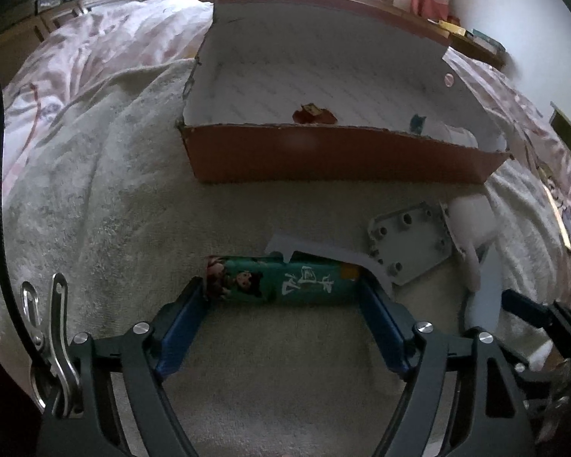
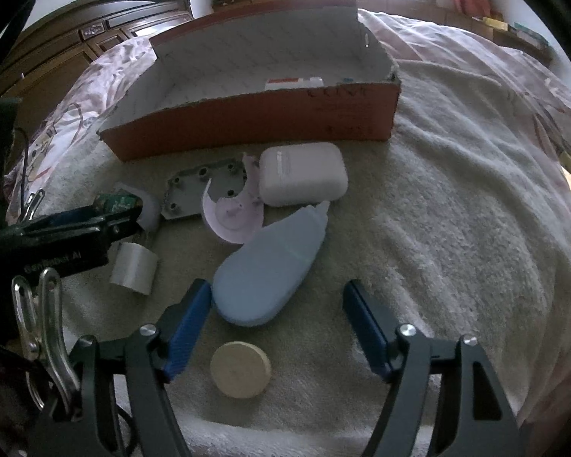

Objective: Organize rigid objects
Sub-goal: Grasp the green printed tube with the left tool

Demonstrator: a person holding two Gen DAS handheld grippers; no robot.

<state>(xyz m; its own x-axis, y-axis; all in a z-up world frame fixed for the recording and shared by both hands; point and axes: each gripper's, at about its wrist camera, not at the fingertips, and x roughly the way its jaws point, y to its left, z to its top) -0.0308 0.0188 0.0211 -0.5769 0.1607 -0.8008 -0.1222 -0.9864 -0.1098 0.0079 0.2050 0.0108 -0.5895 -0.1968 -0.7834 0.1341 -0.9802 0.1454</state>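
Few items lie in the cardboard box (image 2: 247,122) on the bed; most wait on the towel (image 2: 456,209). The left hand-held gripper (image 1: 281,293) stands spread around the green printed tube (image 1: 285,280), gripping nothing. The right hand-held gripper (image 2: 278,301) hangs open by the blue oval case (image 2: 270,266); the white case (image 2: 302,177), grey plate (image 2: 194,190) and wooden disc (image 2: 240,369) crowd nearby.

Half hidden behind the cardboard box (image 1: 342,160) wall: a small brown object (image 1: 314,114), too blurred to identify.
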